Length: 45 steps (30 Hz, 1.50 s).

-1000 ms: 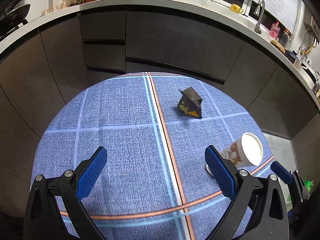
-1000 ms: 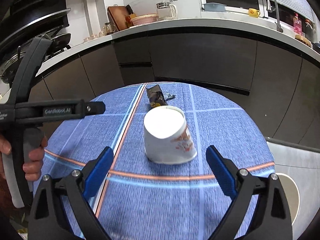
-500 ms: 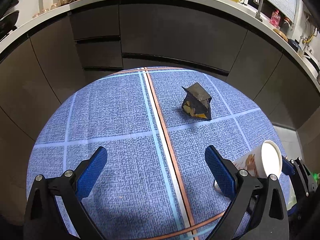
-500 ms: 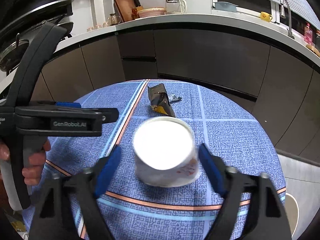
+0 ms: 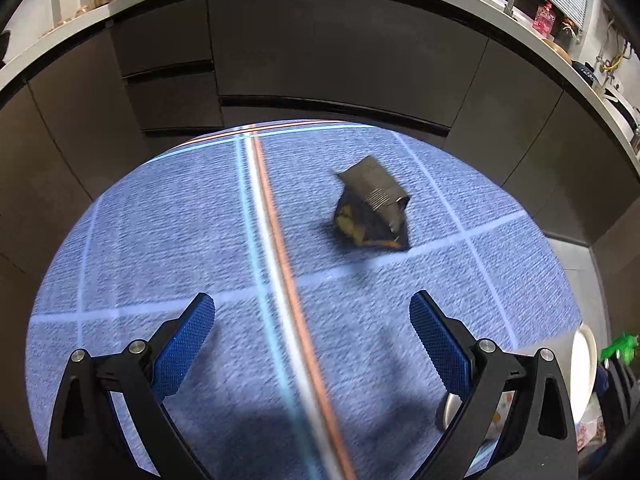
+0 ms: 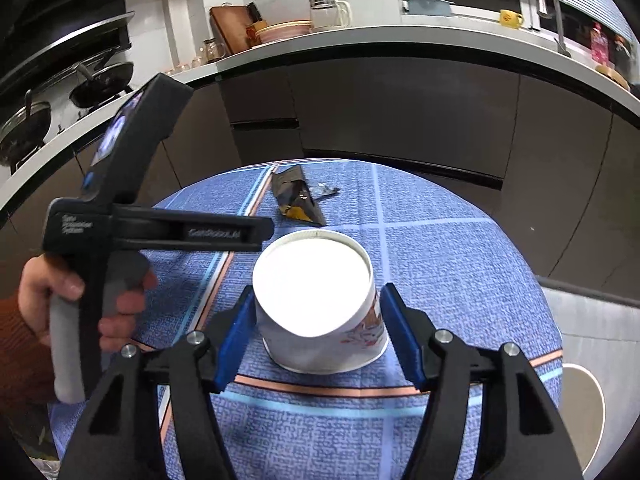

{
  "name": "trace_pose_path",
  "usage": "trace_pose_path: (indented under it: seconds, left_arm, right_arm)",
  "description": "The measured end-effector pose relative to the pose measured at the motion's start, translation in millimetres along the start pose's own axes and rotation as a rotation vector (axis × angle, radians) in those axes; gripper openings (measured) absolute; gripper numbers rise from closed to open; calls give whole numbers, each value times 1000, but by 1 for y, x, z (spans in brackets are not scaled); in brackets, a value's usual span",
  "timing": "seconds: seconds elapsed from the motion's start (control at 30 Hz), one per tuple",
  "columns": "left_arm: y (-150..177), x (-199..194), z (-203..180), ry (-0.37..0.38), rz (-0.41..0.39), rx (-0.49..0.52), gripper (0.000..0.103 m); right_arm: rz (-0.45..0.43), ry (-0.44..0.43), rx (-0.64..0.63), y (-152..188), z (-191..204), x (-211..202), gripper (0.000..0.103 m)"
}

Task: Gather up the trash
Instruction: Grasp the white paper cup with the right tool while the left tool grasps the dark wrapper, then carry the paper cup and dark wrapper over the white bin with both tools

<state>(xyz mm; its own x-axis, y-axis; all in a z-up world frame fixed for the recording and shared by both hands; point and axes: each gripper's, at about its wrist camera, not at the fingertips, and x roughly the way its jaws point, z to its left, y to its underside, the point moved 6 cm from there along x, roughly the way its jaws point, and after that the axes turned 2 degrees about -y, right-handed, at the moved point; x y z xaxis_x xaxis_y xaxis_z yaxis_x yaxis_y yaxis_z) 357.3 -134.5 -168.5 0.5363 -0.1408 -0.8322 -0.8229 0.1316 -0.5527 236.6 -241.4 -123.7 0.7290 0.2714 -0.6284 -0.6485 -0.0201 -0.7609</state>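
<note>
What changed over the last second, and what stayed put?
The right gripper closed from wide open around the overturned paper cup, pads now at its sides. The left gripper, open and empty, advanced toward the crumpled snack wrapper. Wrapper and cup stayed on the blue tablecloth.

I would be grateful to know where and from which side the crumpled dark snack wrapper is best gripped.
Probably at the crumpled dark snack wrapper's raised, folded top, coming from above with the open left tool. It stands tented on the blue tablecloth, so that upper ridge is thin and free, while its base spreads flat against the cloth.
</note>
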Motion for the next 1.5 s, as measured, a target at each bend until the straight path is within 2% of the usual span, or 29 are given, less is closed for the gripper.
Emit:
trace_pose_path:
  seconds: [0.13, 0.23, 0.3, 0.43, 0.47, 0.5, 0.6, 0.8, 0.97, 1.3, 1.5]
  left_arm:
    - [-15, 12, -11, 31, -6, -5, 94]
    - [-28, 21, -17, 72, -3, -14, 90]
    - [-34, 26, -20, 89, 3, -20, 78]
    - [-43, 35, -26, 133, 27, -24, 62]
    - [-43, 37, -27, 141, 33, -24, 54]
    - [-43, 39, -29, 157, 50, -26, 40]
    - [-41, 42, -30, 185, 78, -38, 20]
    - [-29, 12, -30, 200, 59, -31, 15]
    - [-14, -32, -37, 227, 12, -10, 15]
    - [30, -122, -64, 251, -71, 91, 15]
    - [47, -151, -84, 259, -96, 143, 15]
  right_arm:
    - [-2, 1, 18, 0, -7, -3, 64]
    - [-3, -1, 22, 0, -9, -2, 64]
    - [-5, -3, 24, 0, -10, -1, 64]
    - [-9, -8, 30, 1, -13, 0, 65]
    - [-10, -9, 31, 1, -13, -1, 65]
    - [-10, -10, 35, 1, -13, -1, 65]
    - [-8, -10, 40, 2, -14, -4, 64]
    - [-15, -9, 74, 7, -18, -23, 64]
    - [-44, -12, 91, 11, -16, -50, 64]
    - [-101, 14, 90, 23, -10, -106, 64]
    - [-137, 48, 103, 31, -17, -139, 64]
